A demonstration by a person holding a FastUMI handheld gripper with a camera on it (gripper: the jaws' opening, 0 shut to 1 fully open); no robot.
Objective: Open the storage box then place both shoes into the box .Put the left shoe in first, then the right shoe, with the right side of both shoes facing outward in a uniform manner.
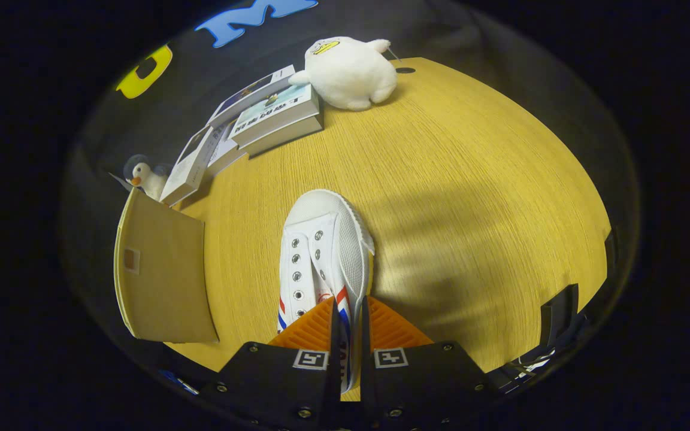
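Between gripper (348,317) fingers: side wall of white shoe (325,251), clamped near heel end, both fingers pressing on it, jaws nearly closed. Shoe toe points ahead over wooden table (471,179); laceless eyelets visible, red-blue stripes at side just ahead of fingers. Cardboard storage box (162,275) near shoe, on its left, at table edge. Beyond box: small penguin toy (144,176), then stack of books (261,117). White duck plush (348,72) beside books, at far table edge.
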